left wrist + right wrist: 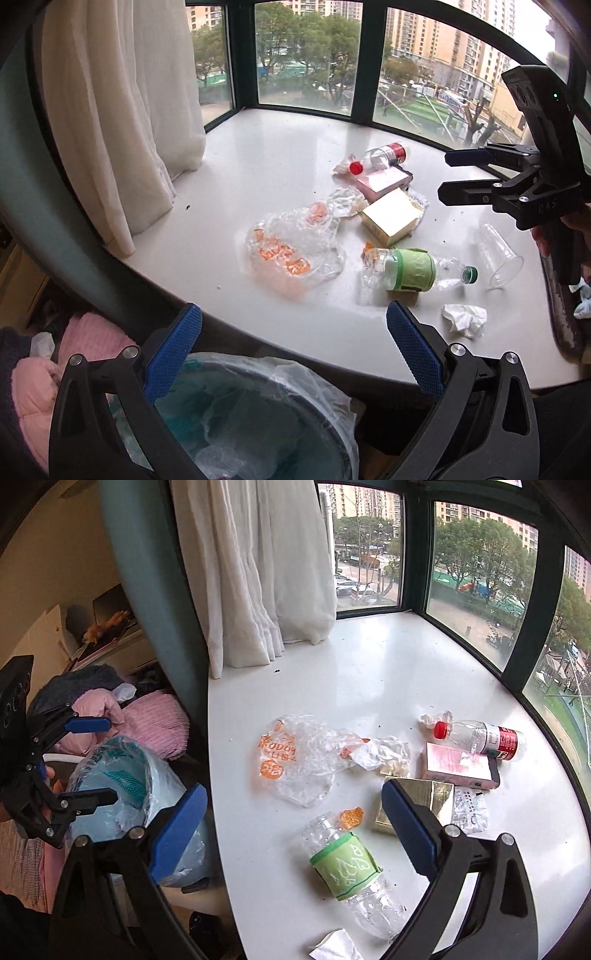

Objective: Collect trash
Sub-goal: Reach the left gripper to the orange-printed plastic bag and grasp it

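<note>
Trash lies on the white window ledge [266,155]: a green-label bottle [410,271], a red-cap bottle [380,157], a clear orange-printed bag [291,247], a gold box [391,218], a pink box [384,179], a clear cup [498,254] and a crumpled tissue [465,319]. My left gripper [295,350] is open and empty over the lined bin [258,417] below the ledge edge. My right gripper [295,830] is open and empty above the green-label bottle [347,867], and shows at the right in the left wrist view [448,175].
A white curtain [122,110] hangs at the ledge's left end. Dark-framed windows [369,74] bound the far side. Pink bedding [147,720] lies beside the bin [125,775]. A dark mat [561,314] sits at the ledge's right edge.
</note>
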Tool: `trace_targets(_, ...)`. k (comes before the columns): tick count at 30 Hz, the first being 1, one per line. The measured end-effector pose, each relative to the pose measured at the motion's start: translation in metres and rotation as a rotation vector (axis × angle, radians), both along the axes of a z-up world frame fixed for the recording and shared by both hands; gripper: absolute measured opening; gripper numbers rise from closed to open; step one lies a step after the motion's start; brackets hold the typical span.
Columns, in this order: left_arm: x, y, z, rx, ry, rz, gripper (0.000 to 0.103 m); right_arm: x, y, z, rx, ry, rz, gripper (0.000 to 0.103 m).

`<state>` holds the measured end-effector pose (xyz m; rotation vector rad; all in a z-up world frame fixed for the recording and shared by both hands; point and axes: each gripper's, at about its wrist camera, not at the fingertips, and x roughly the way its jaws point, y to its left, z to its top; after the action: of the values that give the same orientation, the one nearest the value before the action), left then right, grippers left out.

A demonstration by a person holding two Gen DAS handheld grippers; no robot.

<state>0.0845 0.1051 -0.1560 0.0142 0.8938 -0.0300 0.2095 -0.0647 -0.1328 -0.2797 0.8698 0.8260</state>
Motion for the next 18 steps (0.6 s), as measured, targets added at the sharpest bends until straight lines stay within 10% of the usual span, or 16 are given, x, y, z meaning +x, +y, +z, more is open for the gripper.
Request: trace_targets(18, 0.146, 0.057, -0.087, -0.089, 0.116, 0.090, 0.097, 0.110, 0.037, -0.092, 0.008, 0.212, -0.024, 0.093)
